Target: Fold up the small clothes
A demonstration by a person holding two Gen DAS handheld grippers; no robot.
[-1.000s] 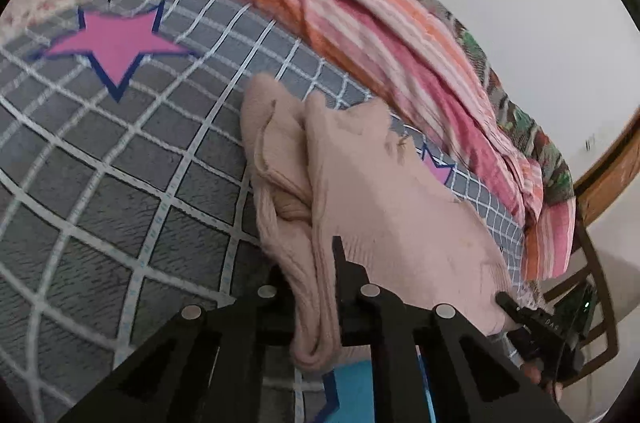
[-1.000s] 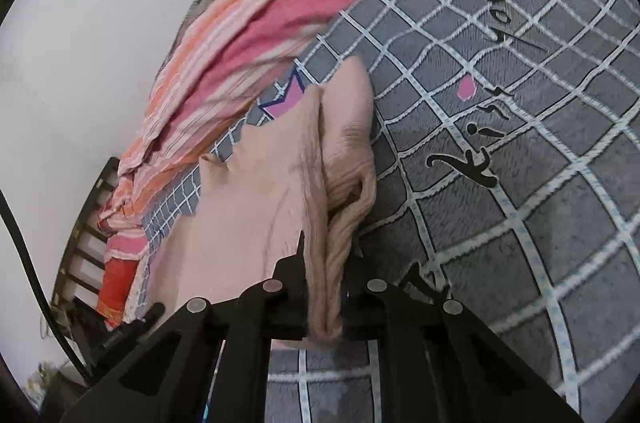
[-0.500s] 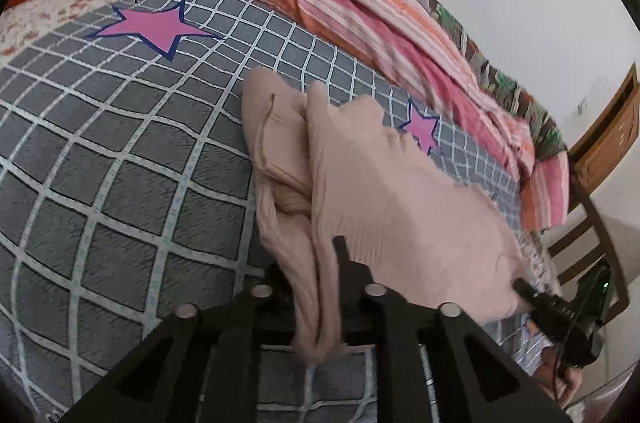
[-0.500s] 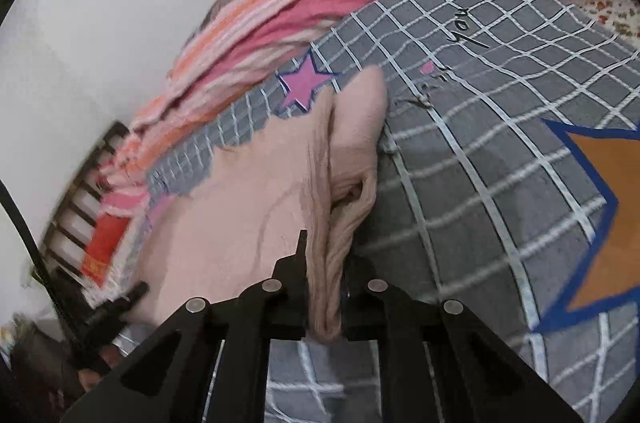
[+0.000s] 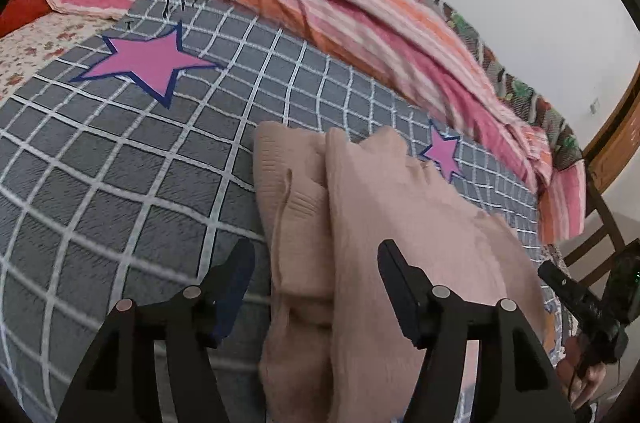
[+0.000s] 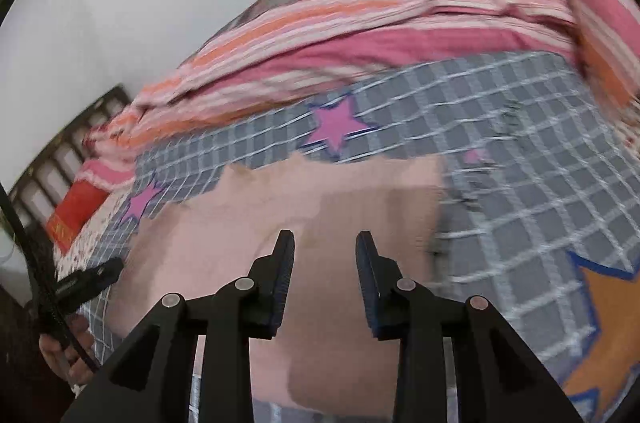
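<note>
left wrist: left gripper (image 5: pixel 316 265) jaws have just been opening, now standing wide, pads clear of the folded pink garment (image 5: pixel 400 223) lying between them on the grey checked blanket (image 5: pixel 120 183). right wrist: blurred; right gripper (image 6: pixel 325 255) jaws have just been opening, partly apart, hovering over the pink garment (image 6: pixel 340 207), nothing gripped.

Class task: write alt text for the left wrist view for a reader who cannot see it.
An open left tool hangs over a folded pale pink garment lying on a grey checked blanket with pink stars; a striped quilt is bunched behind.
</note>
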